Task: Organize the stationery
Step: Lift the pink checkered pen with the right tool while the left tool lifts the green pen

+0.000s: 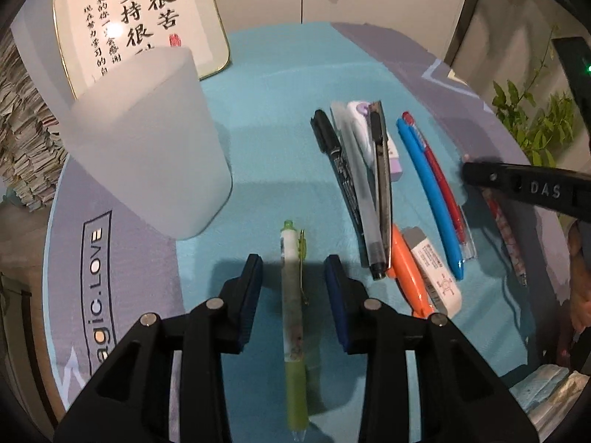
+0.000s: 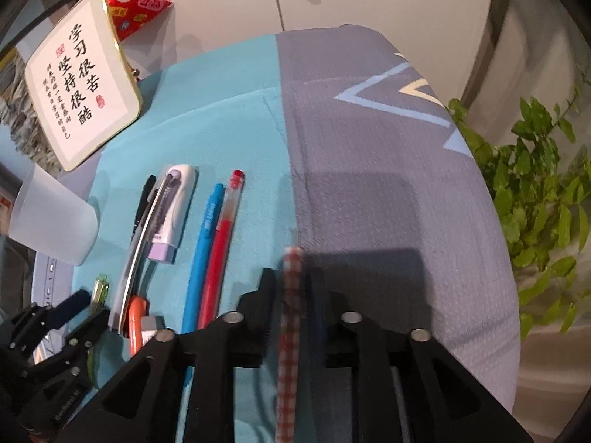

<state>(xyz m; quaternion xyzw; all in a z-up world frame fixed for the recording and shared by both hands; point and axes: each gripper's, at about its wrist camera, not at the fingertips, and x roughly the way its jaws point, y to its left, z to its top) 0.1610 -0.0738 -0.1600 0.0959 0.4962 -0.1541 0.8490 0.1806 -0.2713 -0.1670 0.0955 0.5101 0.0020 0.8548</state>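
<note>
Both claws pointed down at the desk mat (image 1: 258, 85), w/ a pen lying lengthwise between the jaws of each.

Left claw (image 1: 293, 264) stood partly open: green pen (image 1: 293, 295) lay on the mat in the gap, space visible on both sides, pads not touching it. Left cam gave the best look at the frosted cup (image 1: 147, 147), upright on the mat, up-left of that claw & well apart from the pen pile. It also showed the pile in full: black marker (image 1: 327, 136), grey pen (image 1: 360, 192), box cutter (image 1: 382, 170) lying over the white-and-purple correction tape (image 1: 360, 122), orange highlighter (image 1: 406, 265) touching the eraser (image 1: 436, 273), then blue pen (image 1: 428, 192) & red pen (image 1: 443, 184) side by side. Right claw showed there only as a black finger at the edge, near the checked pen.

Right cam showed what that one couldn't: right claw (image 2: 291, 288) partly open too, red-checked pen (image 2: 290, 332) in the gap. Blurry, but the pads looked clear of it, pen flat on the mat at the teal/grey seam. Also only here: red packet (image 2: 133, 3) behind the framed calligraphy sign (image 2: 81, 85). Plant (image 2: 546, 192) was off to the right. Left claw sat at the lower-left corner, green pen tip poking out by it.
</note>
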